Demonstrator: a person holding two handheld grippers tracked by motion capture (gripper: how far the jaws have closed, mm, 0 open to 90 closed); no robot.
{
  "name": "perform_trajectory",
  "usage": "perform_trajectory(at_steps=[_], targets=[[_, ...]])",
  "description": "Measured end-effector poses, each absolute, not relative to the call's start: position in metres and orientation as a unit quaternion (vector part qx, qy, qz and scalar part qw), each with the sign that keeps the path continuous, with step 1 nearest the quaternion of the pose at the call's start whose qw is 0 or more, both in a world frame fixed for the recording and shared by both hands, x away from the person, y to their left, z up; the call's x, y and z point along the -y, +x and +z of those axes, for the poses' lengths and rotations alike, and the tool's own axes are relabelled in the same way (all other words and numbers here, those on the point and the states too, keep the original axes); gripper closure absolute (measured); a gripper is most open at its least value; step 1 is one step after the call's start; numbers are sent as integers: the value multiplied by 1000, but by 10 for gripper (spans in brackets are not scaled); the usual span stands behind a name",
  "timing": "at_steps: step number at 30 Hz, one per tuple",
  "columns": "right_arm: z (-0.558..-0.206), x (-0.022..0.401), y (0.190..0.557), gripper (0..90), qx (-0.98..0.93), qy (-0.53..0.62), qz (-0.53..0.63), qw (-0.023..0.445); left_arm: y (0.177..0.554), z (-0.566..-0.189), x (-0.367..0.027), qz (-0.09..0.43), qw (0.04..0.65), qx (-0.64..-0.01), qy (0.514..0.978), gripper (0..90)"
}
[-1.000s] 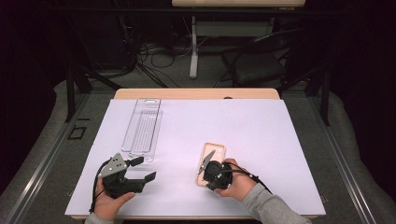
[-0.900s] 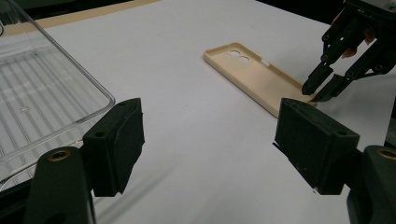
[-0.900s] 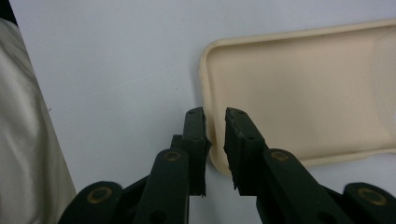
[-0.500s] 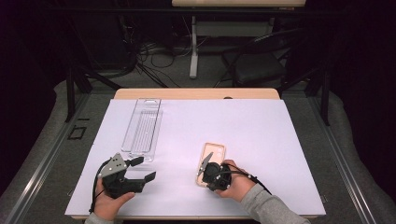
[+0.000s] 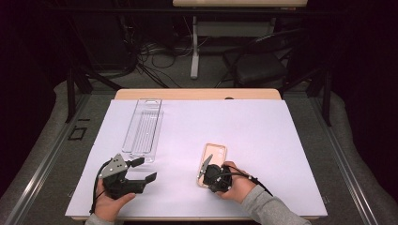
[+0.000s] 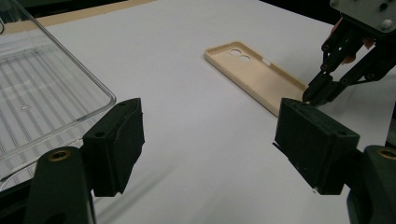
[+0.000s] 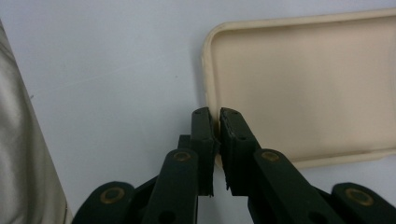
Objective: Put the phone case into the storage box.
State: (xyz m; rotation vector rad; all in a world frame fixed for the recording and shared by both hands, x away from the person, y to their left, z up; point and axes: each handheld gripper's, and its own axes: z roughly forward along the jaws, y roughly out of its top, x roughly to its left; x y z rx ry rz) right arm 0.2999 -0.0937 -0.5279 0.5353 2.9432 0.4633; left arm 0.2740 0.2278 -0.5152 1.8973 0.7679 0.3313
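A beige phone case lies open side up on the white sheet, right of centre near the front. My right gripper comes at its near left edge. In the right gripper view the gripper is shut on the case's raised rim, one jaw inside and one outside. My left gripper rests at the front left, open, with nothing between its fingers. In the left gripper view its jaws stand wide apart over bare sheet. The case and the right gripper lie beyond them.
A clear plastic tray lies lengthwise on the white sheet at the back left, its near corner close to my left gripper. The wooden table edge shows behind the sheet. Dark floor and cables lie beyond.
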Motion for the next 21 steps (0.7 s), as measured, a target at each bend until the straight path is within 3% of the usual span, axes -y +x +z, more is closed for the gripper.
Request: perform_trajectory(at_steps=[21], targets=[[-529, 94, 301, 852, -973, 165, 149, 57, 274, -516, -228, 137, 508, -319, 788, 237]])
